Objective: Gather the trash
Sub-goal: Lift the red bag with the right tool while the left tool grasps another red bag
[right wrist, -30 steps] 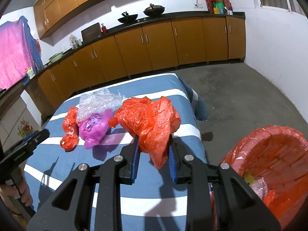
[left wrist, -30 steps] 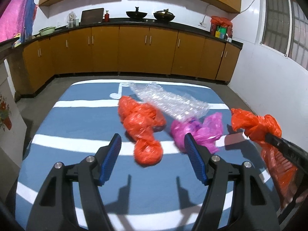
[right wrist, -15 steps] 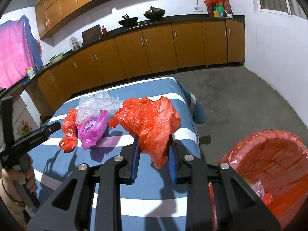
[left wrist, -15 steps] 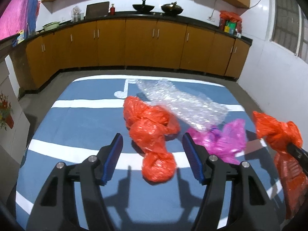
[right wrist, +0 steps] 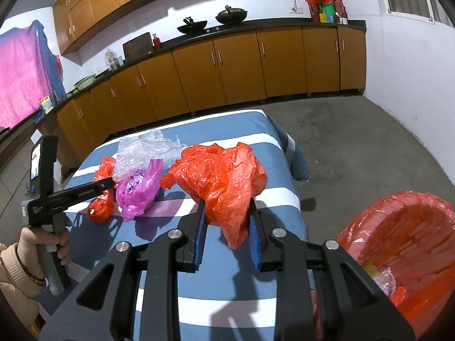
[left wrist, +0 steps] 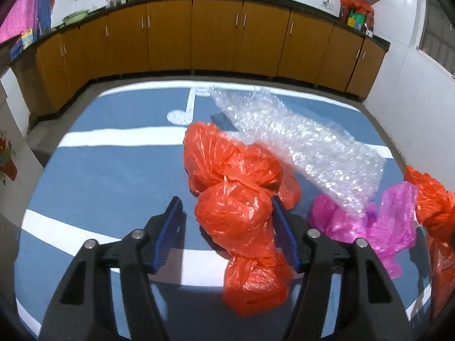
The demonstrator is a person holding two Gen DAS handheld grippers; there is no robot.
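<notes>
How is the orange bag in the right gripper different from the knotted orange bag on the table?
The loose orange bag hangs crumpled and open, off the table, clamped by the right gripper. The knotted orange bag lies on the table in tied lumps, between the closing left gripper jaws, not yet clamped. Both are thin orange plastic.

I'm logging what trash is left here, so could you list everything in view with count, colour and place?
knotted orange bag: one, orange, on the striped cloth, between the left fingers
loose orange bag: one, orange, clamped in the right gripper above the cloth
pink bag: one, magenta, on the cloth right of the knotted bag
bubble wrap: one sheet, clear, overlapping both bags
striped cloth: one, blue and white, covering the table
bin: one, orange-lined, on the floor right of the table
cabinets: brown, along the wall
left gripper: black, blue fingers closing, one not yet touching
right gripper: black, shut
</notes>
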